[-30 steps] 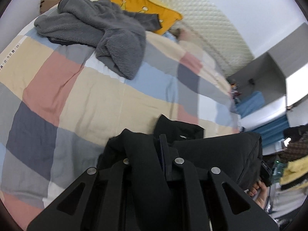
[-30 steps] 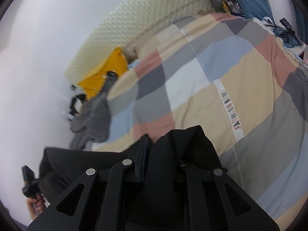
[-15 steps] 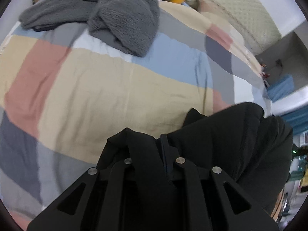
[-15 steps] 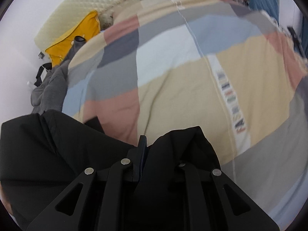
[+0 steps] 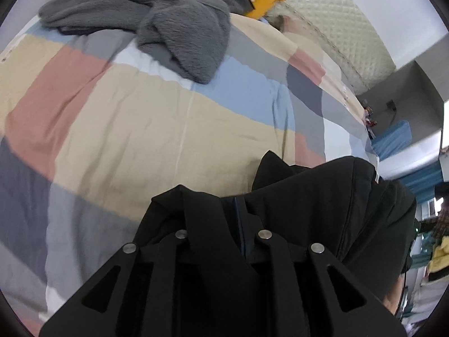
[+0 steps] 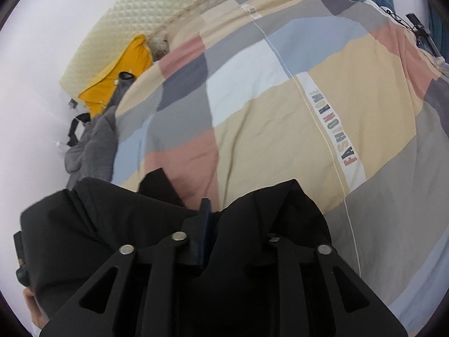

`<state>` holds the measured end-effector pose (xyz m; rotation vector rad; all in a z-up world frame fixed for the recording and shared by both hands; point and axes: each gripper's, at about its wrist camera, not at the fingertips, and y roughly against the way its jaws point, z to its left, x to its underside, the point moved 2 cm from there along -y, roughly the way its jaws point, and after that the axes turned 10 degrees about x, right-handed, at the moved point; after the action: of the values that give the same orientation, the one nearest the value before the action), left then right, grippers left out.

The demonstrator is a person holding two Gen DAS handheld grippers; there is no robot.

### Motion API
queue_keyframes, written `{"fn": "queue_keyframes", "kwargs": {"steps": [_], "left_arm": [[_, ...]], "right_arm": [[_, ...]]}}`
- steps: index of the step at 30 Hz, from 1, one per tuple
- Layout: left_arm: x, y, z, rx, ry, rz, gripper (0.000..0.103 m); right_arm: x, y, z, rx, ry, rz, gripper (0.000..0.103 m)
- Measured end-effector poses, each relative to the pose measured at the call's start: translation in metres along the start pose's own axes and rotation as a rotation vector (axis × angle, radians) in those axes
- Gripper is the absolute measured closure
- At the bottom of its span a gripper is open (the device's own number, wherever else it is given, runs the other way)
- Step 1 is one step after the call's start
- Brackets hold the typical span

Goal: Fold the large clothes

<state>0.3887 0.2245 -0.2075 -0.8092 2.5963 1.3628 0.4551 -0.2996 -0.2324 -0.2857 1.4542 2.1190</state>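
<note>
1. Here, my left gripper (image 5: 224,224) has its jaws pinched on a bunched edge of the black garment (image 5: 322,210); cloth wraps over the fingers, so the hold looks firm.
2. My right gripper (image 6: 224,224) likewise pinches a fold of the same black garment (image 6: 112,224), which spans between the two grippers, held at two points so it can be spread as one sheet.
3. The garment hangs at the near edge of the bed (image 5: 126,140), above the patchwork quilt (image 6: 280,126), not yet laid flat; I judge the fold has hardly begun.
4. The broad beige and pink panels in the middle of the quilt lie bare, a fitting place to lay the cloth.
5. A grey fleece garment (image 5: 168,28) lies heaped at the far left of the bed, well apart, beside a yellow pillow (image 6: 118,84) against the quilted headboard (image 5: 336,28).
6. Risk, as I judge it: thick bunched cloth may slip unevenly from one pinch.
</note>
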Motion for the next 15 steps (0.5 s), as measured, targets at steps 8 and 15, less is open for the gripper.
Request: {"fn": "queue_keyframes", "kwargs": {"steps": [8,15], "left_arm": [[0.018,0.054,-0.018,-0.083,-0.089,-0.113,0.026],[0.026,0.098,-0.083,-0.139,-0.349,-0.314,0.025]], "right_arm": [[0.011,0.053,0.007,0.034,0.061,-0.133,0.017],[0.024,0.115,0.051,0.115,0.262,-0.341,0.0]]}}
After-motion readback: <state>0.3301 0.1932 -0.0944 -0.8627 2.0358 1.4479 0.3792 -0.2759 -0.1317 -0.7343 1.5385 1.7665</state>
